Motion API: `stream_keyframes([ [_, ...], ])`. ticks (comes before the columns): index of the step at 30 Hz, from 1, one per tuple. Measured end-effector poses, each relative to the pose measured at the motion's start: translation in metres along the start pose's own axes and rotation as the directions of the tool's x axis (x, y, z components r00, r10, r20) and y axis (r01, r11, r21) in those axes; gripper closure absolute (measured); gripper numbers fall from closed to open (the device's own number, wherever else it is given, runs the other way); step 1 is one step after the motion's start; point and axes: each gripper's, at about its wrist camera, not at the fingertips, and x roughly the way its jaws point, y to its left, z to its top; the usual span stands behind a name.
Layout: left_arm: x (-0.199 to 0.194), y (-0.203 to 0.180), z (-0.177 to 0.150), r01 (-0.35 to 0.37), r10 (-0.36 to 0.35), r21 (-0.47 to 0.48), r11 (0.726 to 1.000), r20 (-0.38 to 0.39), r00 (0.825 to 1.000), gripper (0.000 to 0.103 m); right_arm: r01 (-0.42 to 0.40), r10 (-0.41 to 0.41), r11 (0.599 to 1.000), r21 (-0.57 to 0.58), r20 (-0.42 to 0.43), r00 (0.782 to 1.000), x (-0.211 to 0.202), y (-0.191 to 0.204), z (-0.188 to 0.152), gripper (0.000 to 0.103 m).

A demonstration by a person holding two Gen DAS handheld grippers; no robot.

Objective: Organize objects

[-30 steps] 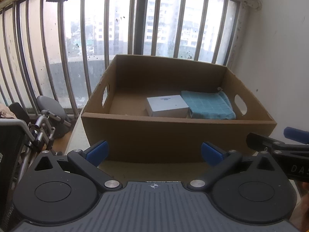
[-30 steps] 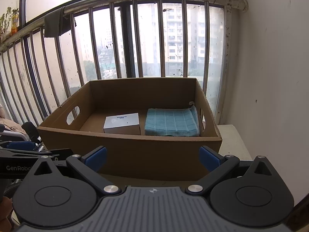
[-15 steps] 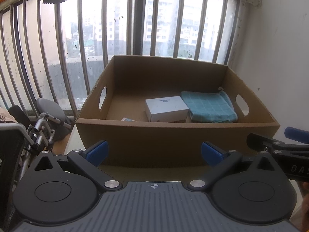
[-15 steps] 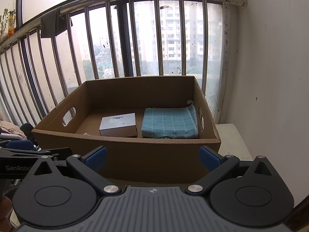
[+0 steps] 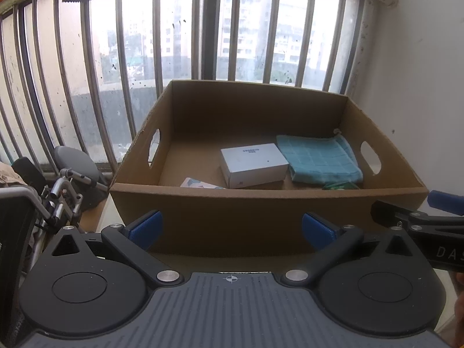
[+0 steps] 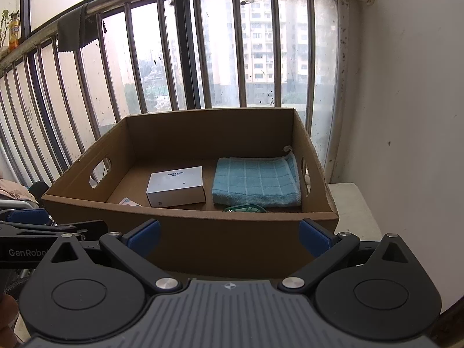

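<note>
An open cardboard box [image 5: 261,211] [image 6: 203,240] with handle cutouts stands on a pale table by the window bars. Inside lie a white carton [image 5: 253,164] [image 6: 176,185], a folded teal cloth [image 5: 319,158] [image 6: 256,181], a green item [image 5: 340,185] [image 6: 245,208] and a pale packet [image 5: 200,184] [image 6: 129,202] near the front wall. My left gripper [image 5: 230,229] and right gripper [image 6: 229,233] both hover open just before the box's front wall, holding nothing. Each gripper shows at the edge of the other's view.
Metal window bars [image 6: 174,58] run behind the box, with a dark cloth [image 6: 75,32] draped over the top rail. A white wall [image 6: 406,101] closes the right side. A folded metal frame and dark seat [image 5: 66,179] stand left of the table.
Both grippers have risen, so more of the box floor shows; the pale packet and the green item have come into sight. Nothing in the box moved.
</note>
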Motion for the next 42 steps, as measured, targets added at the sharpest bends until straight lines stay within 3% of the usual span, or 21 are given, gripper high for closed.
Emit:
stream_keyframes([
  [42,0.004,-0.011,0.009,0.005,-0.005,0.015,1.000,-0.013,1.000,0.001,0.020,-0.019,1.000,0.019,-0.021,1.000,0.003,-0.009,0.009,0.000],
])
